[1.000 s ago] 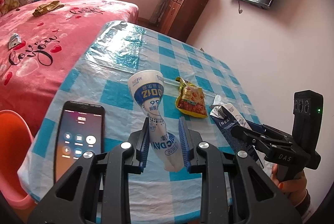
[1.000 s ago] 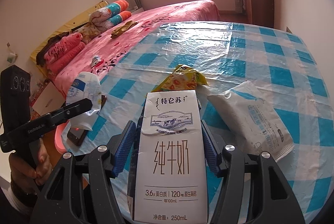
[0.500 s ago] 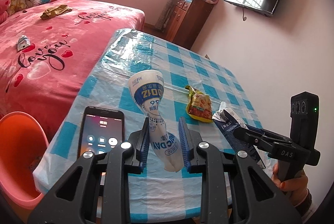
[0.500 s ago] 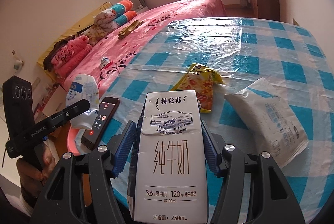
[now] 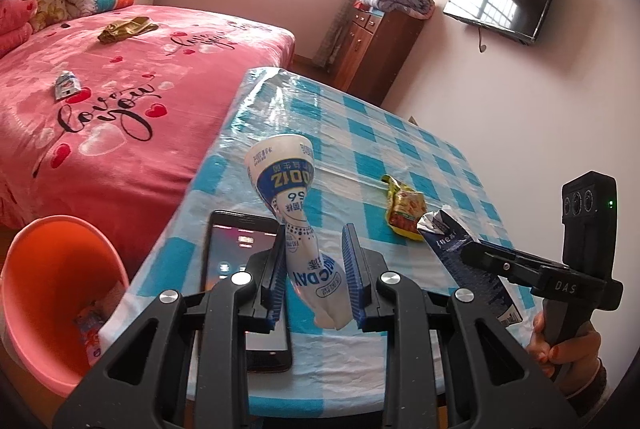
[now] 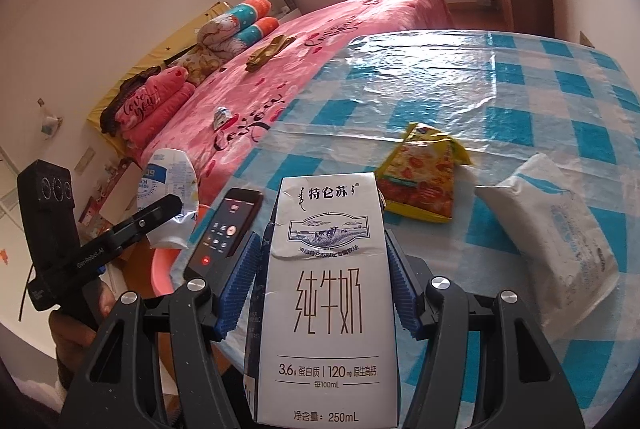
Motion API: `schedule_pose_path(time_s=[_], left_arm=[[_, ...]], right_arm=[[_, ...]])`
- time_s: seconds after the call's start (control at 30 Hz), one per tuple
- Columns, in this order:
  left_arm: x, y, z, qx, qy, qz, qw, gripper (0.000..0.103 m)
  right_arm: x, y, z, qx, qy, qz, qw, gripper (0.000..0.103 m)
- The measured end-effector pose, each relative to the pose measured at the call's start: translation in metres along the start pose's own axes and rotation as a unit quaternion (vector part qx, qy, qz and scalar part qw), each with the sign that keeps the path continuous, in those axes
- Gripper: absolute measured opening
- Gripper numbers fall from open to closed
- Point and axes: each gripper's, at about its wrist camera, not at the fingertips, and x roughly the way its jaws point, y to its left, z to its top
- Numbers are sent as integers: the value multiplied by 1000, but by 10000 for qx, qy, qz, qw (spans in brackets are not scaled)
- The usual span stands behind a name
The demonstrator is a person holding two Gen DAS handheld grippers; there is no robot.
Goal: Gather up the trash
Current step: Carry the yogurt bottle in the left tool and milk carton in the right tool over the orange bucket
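Drew both loads back toward the table's near edge — orange plastic bin [image 5: 60, 293] now in view, lower left. Left gripper [image 5: 316, 271] clamped tight on crushed white-and-blue paper cup [image 5: 294, 213]; right gripper [image 6: 322, 285] half-open, gripping white milk carton [image 6: 326, 293]. Ready for dumping — likely.

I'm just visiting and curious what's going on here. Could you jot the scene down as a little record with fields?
left gripper: shut on a squashed cup
right gripper: shut on a milk carton
table: blue checked cloth
lying on table: phone, snack packet, wipes pack
beside table: orange bin, some rubbish inside
behind: pink bed
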Motion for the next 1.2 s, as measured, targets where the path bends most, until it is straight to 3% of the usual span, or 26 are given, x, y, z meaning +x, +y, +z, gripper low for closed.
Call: schedule_pose_path(time_s=[0.2,0.57,1.2], left_arm=[[-12,20,-1,-103,-77,179,9998,28],[-35,61,-5,-366,-206,622,9972,28],[-59,149,-37,-1006,-32,1608,9818,28]], right_arm=[[9,20,6,-148,75,164,9997,62],[40,73,23,-419,389,847,9948,62],[106,196,43,-1313,947,1698,9721,62]])
